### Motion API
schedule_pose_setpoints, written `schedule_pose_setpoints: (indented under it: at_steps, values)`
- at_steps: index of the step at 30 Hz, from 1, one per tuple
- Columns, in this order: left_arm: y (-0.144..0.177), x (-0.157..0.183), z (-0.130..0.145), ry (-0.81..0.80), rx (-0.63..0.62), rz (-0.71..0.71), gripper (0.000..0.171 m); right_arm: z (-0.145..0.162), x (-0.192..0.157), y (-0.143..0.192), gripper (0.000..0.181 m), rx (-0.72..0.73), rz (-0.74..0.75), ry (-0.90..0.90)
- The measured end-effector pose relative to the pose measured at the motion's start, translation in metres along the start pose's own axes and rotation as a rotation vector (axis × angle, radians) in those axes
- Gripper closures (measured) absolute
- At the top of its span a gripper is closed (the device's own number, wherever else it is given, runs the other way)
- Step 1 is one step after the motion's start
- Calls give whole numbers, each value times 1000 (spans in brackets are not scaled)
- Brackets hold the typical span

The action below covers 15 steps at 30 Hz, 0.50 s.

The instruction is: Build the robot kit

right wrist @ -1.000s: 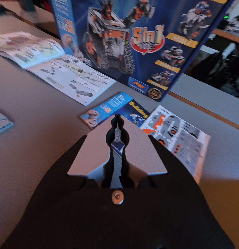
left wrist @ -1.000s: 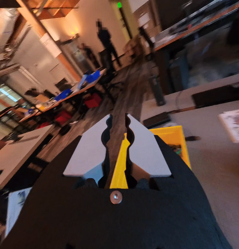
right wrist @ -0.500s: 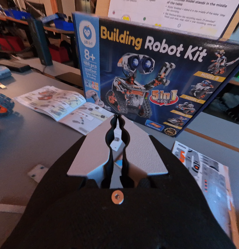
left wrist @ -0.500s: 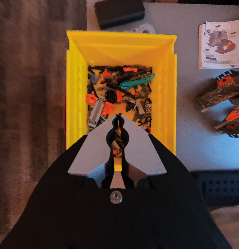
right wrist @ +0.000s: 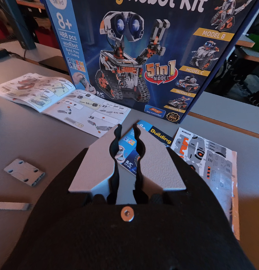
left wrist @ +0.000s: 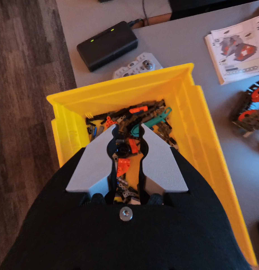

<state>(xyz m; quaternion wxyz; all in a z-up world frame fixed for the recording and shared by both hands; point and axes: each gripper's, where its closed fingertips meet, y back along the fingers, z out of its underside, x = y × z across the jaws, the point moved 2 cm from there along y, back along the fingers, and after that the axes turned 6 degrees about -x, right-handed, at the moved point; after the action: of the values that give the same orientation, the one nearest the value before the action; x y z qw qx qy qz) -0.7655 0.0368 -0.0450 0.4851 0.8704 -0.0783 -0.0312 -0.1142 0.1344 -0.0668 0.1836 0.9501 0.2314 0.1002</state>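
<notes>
We are holding the left gripper [left wrist: 127, 126], jaws parted and empty, over the loose parts in the yellow bin [left wrist: 125, 87], nearest the black wheel [left wrist: 123, 149], while the right gripper [right wrist: 127, 126], also parted and empty, is hovering above the blue booklet [right wrist: 129, 143].

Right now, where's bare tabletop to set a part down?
Right wrist view: grey table between open manual and grey plate is free. Crowded: leaflets under the open right tool, and the yellow bin.
</notes>
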Motion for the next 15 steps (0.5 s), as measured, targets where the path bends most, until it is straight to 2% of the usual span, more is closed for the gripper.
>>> schedule_pose_setpoints:
  at_steps: [2, 5, 8, 11, 15]
  values:
    - [-16, -9, 0, 24, -15, -13, 141, 0, -2, 0, 164, -2, 18, 41]
    - [-37, -5, -9, 79, 38, 109, 141, -1, -7, -1, 164, -9, 21, 89]
    - [-55, -19, -4, 117, 35, 92, 144, 1, -13, -5, 164, -25, 14, 119]
    - [-64, -28, 2, 106, 32, 55, 151, 4, -15, -7, 164, -43, 9, 138]
    - [-67, -21, 1, 20, 47, 72, 153, 2, -18, -7, 164, -36, -3, 134]
